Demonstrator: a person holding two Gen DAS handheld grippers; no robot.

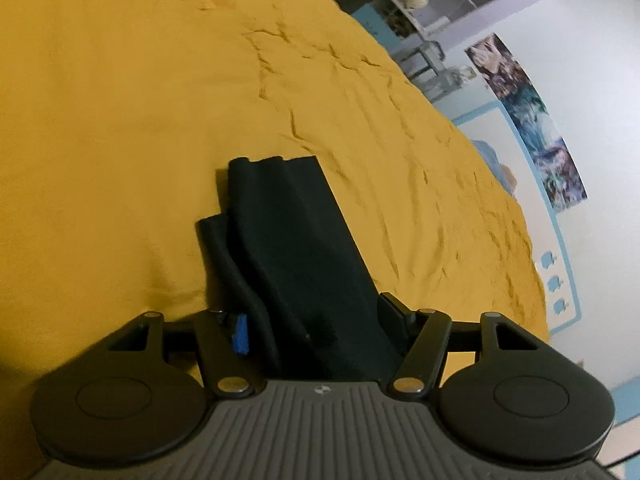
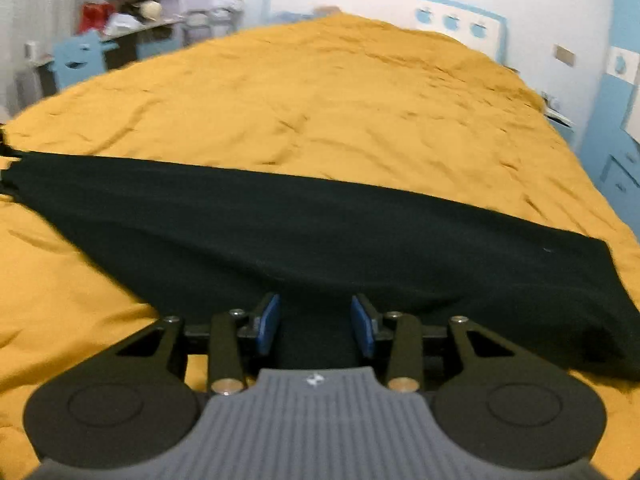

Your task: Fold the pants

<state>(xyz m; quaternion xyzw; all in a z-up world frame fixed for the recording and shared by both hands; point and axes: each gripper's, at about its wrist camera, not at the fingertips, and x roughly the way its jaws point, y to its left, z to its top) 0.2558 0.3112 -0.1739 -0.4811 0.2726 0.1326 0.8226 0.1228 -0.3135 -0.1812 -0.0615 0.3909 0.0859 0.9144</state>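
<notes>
Pants: long dark, near-black fabric pants (image 2: 304,232) lying on the wrinkled mustard-yellow bedspread (image 2: 320,100); in the right wrist view they stretch as one band from the bed's left edge across to the right, wider toward the right end.
Pants, left wrist view: the same dark cloth (image 1: 296,256) runs away from the camera as a narrow strip with lengthwise folds; its far end is a straight cut edge, and a smaller flap sticks out beside it on the left.
Left gripper: black two-finger left gripper (image 1: 316,328) with its jaws spread wide; the cloth passes between them, and the blue pad (image 1: 240,334) on one side sits just beside the fabric without clearly pressing it, so it reads as released.
Right gripper: black two-finger right gripper (image 2: 316,328) with jaws parted, blue pads (image 2: 269,324) facing each other; dark cloth lies in the gap below them, though the blur makes it hard to say whether either pad touches it. No pinch shows.
Surroundings: pale wall with a colourful poster (image 1: 528,120) beyond the bed's far edge; a cluttered shelf unit (image 2: 132,4) stands past the bed's far left corner.
</notes>
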